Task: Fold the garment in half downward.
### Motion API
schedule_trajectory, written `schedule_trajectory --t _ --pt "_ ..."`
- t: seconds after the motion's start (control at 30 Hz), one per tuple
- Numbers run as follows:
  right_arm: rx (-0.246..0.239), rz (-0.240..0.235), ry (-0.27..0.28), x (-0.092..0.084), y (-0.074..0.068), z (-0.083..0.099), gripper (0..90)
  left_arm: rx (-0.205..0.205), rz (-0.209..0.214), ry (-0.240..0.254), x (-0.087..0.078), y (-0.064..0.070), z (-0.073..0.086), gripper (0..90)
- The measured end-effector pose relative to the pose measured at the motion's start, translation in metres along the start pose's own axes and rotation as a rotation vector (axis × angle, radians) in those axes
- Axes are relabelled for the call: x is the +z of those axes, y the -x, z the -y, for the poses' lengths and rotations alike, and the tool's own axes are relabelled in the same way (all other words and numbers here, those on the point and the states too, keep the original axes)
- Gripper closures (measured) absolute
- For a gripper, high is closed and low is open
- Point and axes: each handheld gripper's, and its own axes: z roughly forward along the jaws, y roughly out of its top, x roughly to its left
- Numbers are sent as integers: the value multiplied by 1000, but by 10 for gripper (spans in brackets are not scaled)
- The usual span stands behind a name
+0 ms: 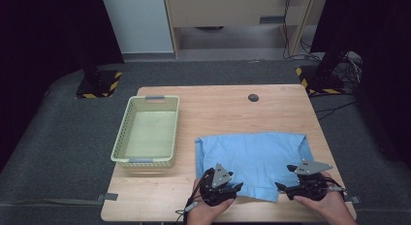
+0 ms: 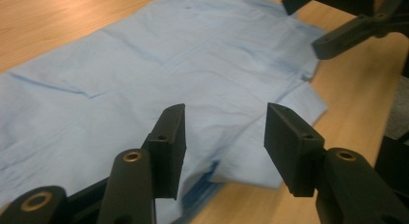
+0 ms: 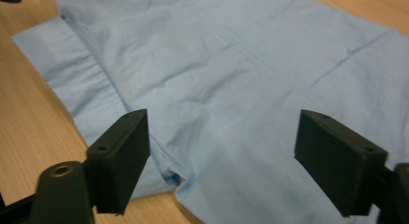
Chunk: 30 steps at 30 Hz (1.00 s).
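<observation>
One blue shirt [image 1: 252, 159] flat on table [image 1: 218, 108]; one basket [image 1: 147, 130]; two grippers, left gripper [image 1: 236, 187], right gripper [image 1: 281, 186], jaws spread, pinching nothing.

A flat light-blue cloth garment [image 1: 252, 159] lies on the wooden counter [image 1: 218, 108], right of an empty pale-green plastic basket [image 1: 121, 142]; the left gripper [image 1: 220, 185] and right gripper [image 1: 298, 183] sit at its near edge

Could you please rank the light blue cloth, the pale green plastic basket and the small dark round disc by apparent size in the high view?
1. Light blue cloth, largest.
2. Pale green plastic basket, somewhat smaller.
3. Small dark round disc, by far the smallest.
</observation>
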Motion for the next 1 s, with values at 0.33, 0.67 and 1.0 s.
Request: schedule_trajectory --t 0.33,0.67,1.0 --pt "63 5 -96 13 15 15 91 -31 -99 -81 7 -33 15 460" --pt "50 27 -167 20 25 30 119 -19 -121 -181 23 -48 35 451" --pt "39 29 -135 16 28 37 133 -11 -141 -162 35 -45 30 422"
